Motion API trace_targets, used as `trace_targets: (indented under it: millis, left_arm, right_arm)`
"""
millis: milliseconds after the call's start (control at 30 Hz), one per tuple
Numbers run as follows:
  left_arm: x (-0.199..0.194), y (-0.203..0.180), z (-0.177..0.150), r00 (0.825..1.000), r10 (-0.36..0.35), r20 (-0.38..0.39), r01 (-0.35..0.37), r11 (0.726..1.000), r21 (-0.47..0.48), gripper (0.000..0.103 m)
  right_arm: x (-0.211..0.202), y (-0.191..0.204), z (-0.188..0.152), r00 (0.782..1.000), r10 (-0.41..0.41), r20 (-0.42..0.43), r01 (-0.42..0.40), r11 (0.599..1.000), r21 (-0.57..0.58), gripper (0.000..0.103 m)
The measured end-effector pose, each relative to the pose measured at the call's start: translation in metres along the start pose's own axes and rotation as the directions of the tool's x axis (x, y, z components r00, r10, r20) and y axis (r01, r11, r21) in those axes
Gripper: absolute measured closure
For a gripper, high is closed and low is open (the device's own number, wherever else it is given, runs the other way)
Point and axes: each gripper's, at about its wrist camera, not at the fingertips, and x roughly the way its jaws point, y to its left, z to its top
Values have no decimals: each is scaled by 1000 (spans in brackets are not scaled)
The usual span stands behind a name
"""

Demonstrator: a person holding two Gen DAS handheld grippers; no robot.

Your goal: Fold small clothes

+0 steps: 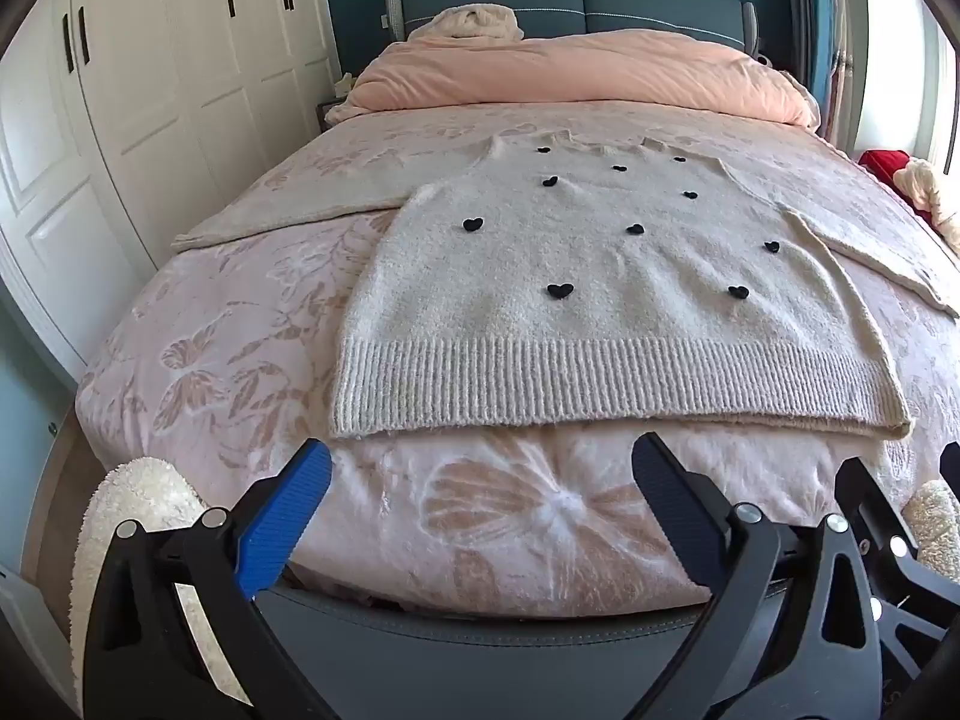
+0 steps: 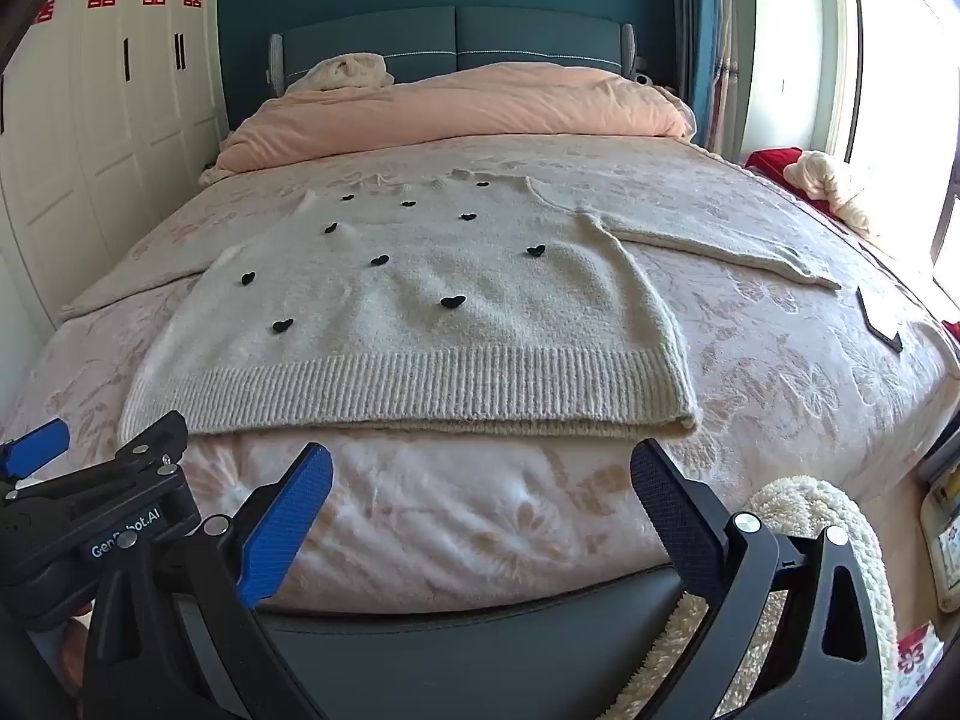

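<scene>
A cream knit sweater [image 1: 576,276] with small black hearts lies flat on the bed, ribbed hem toward me, both sleeves spread out to the sides. It also shows in the right wrist view [image 2: 420,324]. My left gripper [image 1: 480,480] is open and empty, hovering over the foot of the bed just short of the hem. My right gripper [image 2: 480,480] is open and empty, also just short of the hem, to the right of the left one. The left gripper shows at the left edge of the right wrist view [image 2: 90,480].
The bed has a pink floral cover [image 1: 252,324] and a bunched pink duvet [image 1: 576,72] at the headboard. White wardrobes [image 1: 150,90] stand at left. A dark flat object [image 2: 879,318] lies on the bed's right side. Clothes [image 2: 828,180] lie heaped far right.
</scene>
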Motion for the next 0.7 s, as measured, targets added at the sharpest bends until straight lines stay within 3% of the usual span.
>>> trace_targets:
  millis: [200,700]
  left_arm:
    - [4,4,0,1000,-6,-27,6,1000,5,5]
    - [4,-1,-8,1000,8,-10,-8,1000,24,5]
  right_arm:
    - [2,6,-2,1000,-17,1,17,999,-28,5]
    - [-1,1,-2,1000,-10,6,10,1000,-29,5]
